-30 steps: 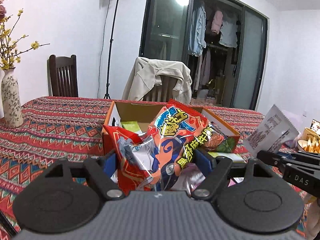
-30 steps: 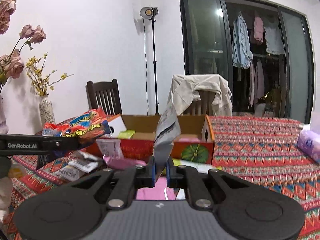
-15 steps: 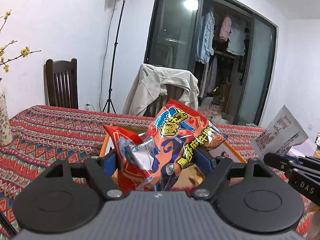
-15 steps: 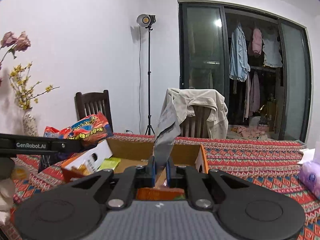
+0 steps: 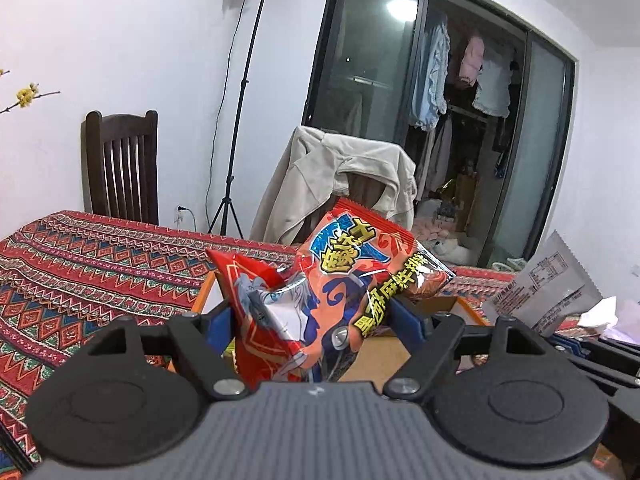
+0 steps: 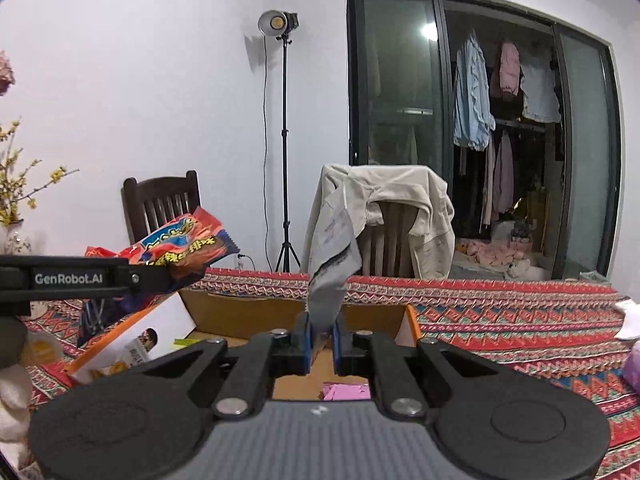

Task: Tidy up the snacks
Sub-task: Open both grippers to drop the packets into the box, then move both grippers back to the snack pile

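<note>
Both tools hover over the open cardboard box (image 6: 248,314), the left tool (image 5: 312,316) clamping red snack bags (image 5: 360,292) and the right tool (image 6: 320,338) pinching a grey packet (image 6: 332,256). The next move, I judge, calls for lowering and releasing them inside.

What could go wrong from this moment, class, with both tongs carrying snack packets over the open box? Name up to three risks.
1. The left tongs squeeze two crumpled red packets together; one might slip out and miss the box.
2. The right tongs pinch only the bottom edge of the grey packet, which flops over and could slide free.
3. Both tongs are close together above the box, so they might bump while dropping their loads.
</note>
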